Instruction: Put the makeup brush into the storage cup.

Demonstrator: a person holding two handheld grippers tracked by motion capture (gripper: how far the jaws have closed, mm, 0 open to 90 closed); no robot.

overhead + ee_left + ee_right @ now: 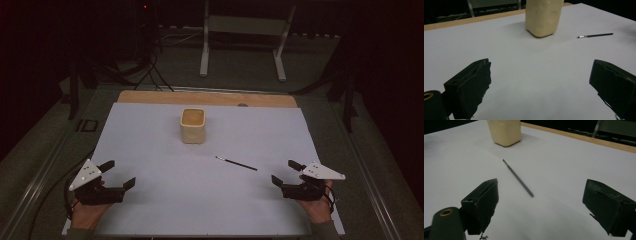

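Fingers of both the left gripper [116,173] and right gripper [285,171] gape wide, empty, low in the frame. Pickup looks unstarted; next, the right gripper should straddle the thin brush [236,163] right of centre, below the cream cup [192,125]

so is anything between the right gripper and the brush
Nothing visible. The right gripper rests open at the sheet's near right, and the brush lies flat just ahead of it on bare white sheet. The cup stands farther back, beyond the brush, out of that path.
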